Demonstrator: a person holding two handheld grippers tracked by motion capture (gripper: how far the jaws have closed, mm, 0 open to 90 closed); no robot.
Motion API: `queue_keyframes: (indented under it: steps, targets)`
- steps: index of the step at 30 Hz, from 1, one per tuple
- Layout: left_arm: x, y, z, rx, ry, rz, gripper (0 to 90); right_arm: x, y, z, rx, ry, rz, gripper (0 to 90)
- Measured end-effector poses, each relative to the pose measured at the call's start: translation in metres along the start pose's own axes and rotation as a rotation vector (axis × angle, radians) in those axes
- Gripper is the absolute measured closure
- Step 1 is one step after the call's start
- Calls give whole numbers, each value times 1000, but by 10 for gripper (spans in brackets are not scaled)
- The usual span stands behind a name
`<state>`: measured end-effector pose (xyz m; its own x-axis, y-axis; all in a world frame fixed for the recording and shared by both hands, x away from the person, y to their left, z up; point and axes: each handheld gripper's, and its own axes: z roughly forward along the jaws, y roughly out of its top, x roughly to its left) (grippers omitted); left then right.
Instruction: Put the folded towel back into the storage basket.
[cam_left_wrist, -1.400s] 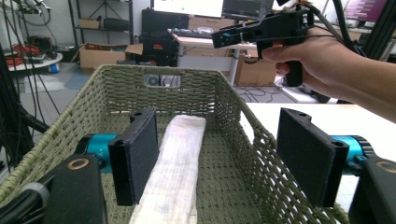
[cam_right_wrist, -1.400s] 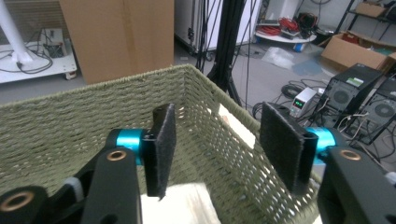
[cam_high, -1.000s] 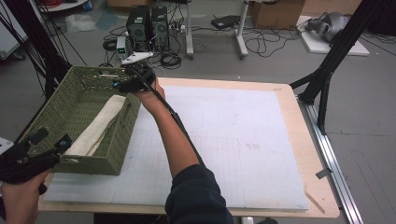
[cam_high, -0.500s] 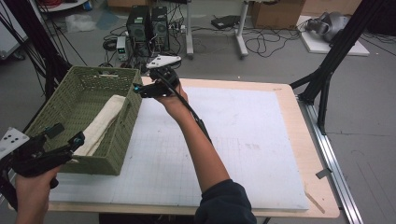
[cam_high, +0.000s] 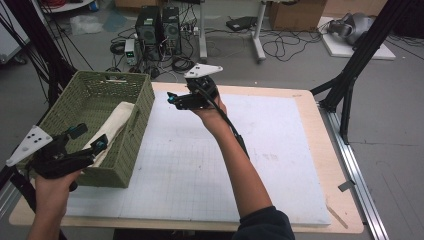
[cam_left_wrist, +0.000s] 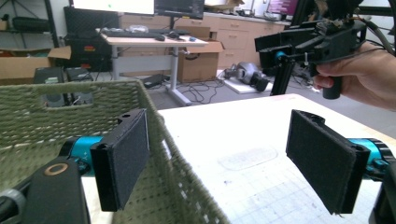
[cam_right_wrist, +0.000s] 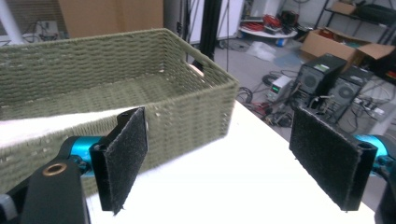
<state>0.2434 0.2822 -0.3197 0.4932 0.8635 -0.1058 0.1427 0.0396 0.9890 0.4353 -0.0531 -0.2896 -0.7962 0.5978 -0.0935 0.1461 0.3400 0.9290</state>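
Our jaws stand wide apart on both tools and grip nothing: the left gripper (cam_high: 87, 140) has its black padded jaws straddling the near right wall of the green woven rectangular basket (cam_high: 142, 107), one jaw inside the wall and one outside over the white gridded surface (cam_high: 200, 165), while the right gripper (cam_high: 172, 100) hangs above the surface just beyond the basket's far right corner, its jaws pointing toward the basket. Between and ahead of our left jaws, inside the basket, lies the cream folded cloth (cam_high: 117, 120), stretched along the right wall. We judge that the cloth is already placed and that we are drawing clear of the basket. Next, the left jaws need to lift off the wall without snagging the weave or tipping the basket.
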Motion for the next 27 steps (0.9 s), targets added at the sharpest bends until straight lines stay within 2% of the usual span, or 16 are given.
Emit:
queue_keyframes:
  steps: [7,14,20,27]
  targets:
    - [-7,2,16,10,-41,0,200,-13,-16,-32,-9,-43,19,181]
    - [-14,3,29,15,-94,-6,199,-22,-37,-65,10,-105,25,181]
    - [-23,4,43,34,-137,13,199,-31,-57,-95,10,-152,61,181]
    - [-35,3,60,29,-221,16,200,-36,-80,-128,6,-211,88,182]
